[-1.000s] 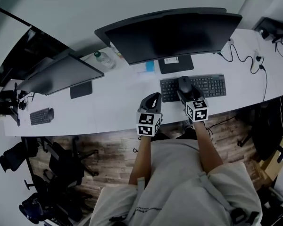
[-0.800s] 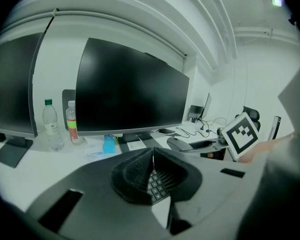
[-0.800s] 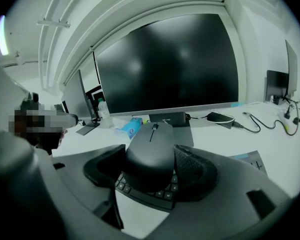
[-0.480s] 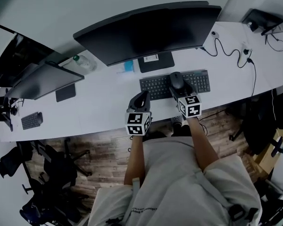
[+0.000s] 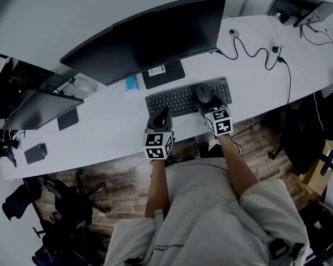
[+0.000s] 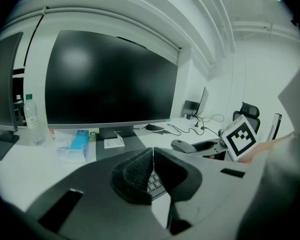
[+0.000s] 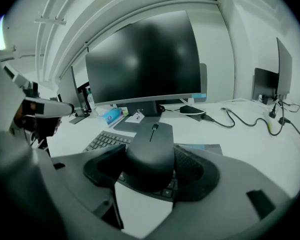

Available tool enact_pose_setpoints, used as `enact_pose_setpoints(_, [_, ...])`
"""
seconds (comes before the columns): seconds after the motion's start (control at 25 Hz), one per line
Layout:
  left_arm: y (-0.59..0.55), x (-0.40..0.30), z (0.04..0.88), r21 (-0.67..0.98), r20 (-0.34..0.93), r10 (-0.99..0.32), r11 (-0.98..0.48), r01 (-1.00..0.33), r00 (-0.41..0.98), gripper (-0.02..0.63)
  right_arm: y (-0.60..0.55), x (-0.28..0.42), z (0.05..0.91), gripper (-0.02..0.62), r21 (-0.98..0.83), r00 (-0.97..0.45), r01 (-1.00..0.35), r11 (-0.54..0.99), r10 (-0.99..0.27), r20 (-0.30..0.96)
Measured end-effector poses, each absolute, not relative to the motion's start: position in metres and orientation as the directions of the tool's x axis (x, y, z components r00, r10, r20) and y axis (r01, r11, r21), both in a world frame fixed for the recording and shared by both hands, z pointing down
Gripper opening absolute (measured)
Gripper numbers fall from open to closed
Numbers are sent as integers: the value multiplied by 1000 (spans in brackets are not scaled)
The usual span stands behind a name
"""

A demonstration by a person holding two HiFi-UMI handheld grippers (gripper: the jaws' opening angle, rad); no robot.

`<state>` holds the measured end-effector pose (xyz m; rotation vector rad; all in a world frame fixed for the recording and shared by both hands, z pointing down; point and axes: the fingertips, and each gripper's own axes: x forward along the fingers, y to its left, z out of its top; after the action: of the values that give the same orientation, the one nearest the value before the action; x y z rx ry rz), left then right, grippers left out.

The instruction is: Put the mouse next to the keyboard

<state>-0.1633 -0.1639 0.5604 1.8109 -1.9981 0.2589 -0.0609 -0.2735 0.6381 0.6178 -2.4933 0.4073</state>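
Observation:
A dark mouse [image 5: 202, 94] hangs over the right half of the black keyboard [image 5: 172, 101], with my right gripper [image 5: 205, 100] shut on its sides. In the right gripper view the mouse [image 7: 151, 146] fills the gap between the pads, and the keyboard [image 7: 102, 141] lies just beneath it. My left gripper [image 5: 161, 117] is shut and empty at the keyboard's front edge, left of the right one. In the left gripper view its pads meet at the left gripper [image 6: 152, 170], a few keys [image 6: 155, 183] show below, and the mouse [image 6: 186, 146] is visible to the right.
A wide curved monitor [image 5: 150, 35] stands behind the keyboard on a flat base [image 5: 164, 73]. A blue tissue pack [image 5: 132, 83] and a water bottle [image 5: 80, 84] sit to the left. Cables [image 5: 255, 49] run over the white desk [image 5: 255, 87] at right. A second monitor [image 5: 39, 107] is far left.
Both grippers have moved to the right along the desk. The mouse has gone from over the keyboard's left part to over its right half. Neither gripper's jaws have changed.

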Motion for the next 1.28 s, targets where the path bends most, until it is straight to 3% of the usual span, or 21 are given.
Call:
enact_pose_setpoints(0.68, [-197,-109,573,119,433,-898,136,-984,-72,25,-341,21,668,304,-153,-719,-548,823,-370,588])
enact_pose_setpoints(1.28, [-179,-102,576,104,440,-892,170,-980,-107,25,-398,88,703,304,-153,-660,-602,784,-381,648])
